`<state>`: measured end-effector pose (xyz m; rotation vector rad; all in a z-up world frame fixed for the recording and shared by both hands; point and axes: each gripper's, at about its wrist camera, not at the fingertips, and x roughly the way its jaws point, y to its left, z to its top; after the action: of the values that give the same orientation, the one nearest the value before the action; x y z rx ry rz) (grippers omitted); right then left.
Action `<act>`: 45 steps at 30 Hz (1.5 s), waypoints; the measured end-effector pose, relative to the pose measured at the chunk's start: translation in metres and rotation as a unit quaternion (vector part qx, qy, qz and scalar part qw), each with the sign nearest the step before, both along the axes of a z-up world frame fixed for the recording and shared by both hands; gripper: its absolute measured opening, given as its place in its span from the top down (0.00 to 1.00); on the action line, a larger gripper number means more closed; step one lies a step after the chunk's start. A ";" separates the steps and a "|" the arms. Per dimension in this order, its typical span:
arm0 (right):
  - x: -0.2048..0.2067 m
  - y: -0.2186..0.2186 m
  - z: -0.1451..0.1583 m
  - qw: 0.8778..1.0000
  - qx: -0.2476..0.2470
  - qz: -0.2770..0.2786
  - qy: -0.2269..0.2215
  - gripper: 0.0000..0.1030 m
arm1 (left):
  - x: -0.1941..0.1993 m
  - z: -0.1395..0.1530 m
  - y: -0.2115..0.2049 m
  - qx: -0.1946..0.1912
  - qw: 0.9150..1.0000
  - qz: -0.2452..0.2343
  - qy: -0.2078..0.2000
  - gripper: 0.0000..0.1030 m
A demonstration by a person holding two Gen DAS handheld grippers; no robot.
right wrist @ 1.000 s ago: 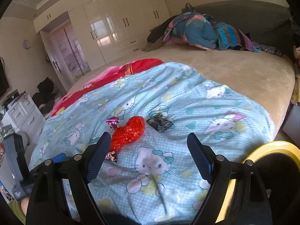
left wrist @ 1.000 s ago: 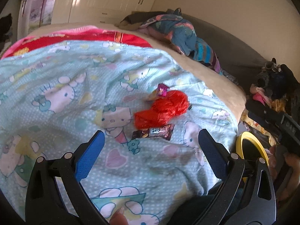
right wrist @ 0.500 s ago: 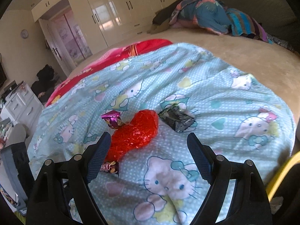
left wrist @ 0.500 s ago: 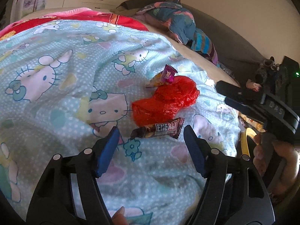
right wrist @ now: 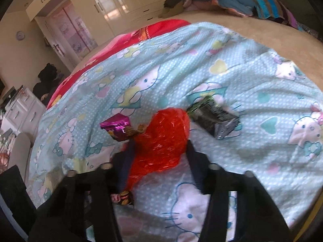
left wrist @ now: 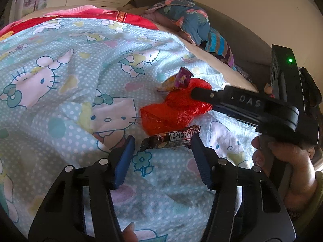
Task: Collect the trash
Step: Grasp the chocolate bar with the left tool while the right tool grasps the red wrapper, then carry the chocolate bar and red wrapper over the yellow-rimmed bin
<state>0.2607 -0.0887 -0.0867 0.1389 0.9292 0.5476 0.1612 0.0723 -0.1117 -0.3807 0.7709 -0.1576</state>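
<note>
Trash lies on a light-blue Hello Kitty blanket (left wrist: 60, 100). A brown "Energy" bar wrapper (left wrist: 171, 139) lies between the open fingers of my left gripper (left wrist: 163, 147), which straddles it without closing. A crumpled red plastic bag (left wrist: 173, 111) lies just beyond it, with a purple snack wrapper (left wrist: 177, 80) behind. My right gripper (right wrist: 159, 147) is open with its fingers on either side of the red bag (right wrist: 161, 139). In the right wrist view the purple wrapper (right wrist: 117, 125) is left of the bag and a black-silver wrapper (right wrist: 216, 119) is to its right.
A pile of colourful clothes (left wrist: 191, 20) lies at the far end of the beige bed (right wrist: 252, 32). A red blanket (right wrist: 157, 28) lies beyond the blue one. White wardrobes (right wrist: 121, 0) and a white dresser (right wrist: 22, 111) stand by the walls.
Both grippers moved forward and down toward the trash. The left gripper narrowed around the Energy wrapper. The right gripper came in around the red bag and now shows in the left wrist view.
</note>
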 end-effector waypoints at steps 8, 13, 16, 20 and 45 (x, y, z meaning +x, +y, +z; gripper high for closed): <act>-0.008 -0.014 0.008 1.000 0.011 -0.016 -0.012 0.72 | 0.000 0.002 -0.006 0.009 1.000 -0.006 -0.002 0.70; -0.014 -0.030 0.012 0.999 0.021 -0.035 -0.015 0.72 | -0.002 0.006 -0.013 0.013 1.000 -0.021 -0.008 0.88; -0.020 -0.038 0.015 0.998 0.027 -0.043 -0.021 0.73 | -0.006 0.010 -0.018 0.012 0.999 -0.034 -0.014 0.93; -0.030 -0.053 0.021 0.997 0.035 -0.057 -0.035 0.74 | -0.012 0.014 -0.025 0.007 0.999 -0.050 -0.019 0.94; -0.088 -0.146 0.036 0.995 -0.014 -0.097 -0.025 0.75 | -0.035 0.052 -0.055 -0.015 0.993 -0.103 -0.059 1.00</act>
<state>0.1722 -0.2344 -0.0510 0.1870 0.8646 0.3556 0.1257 0.0168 -0.0592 -0.3159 0.6904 -0.3828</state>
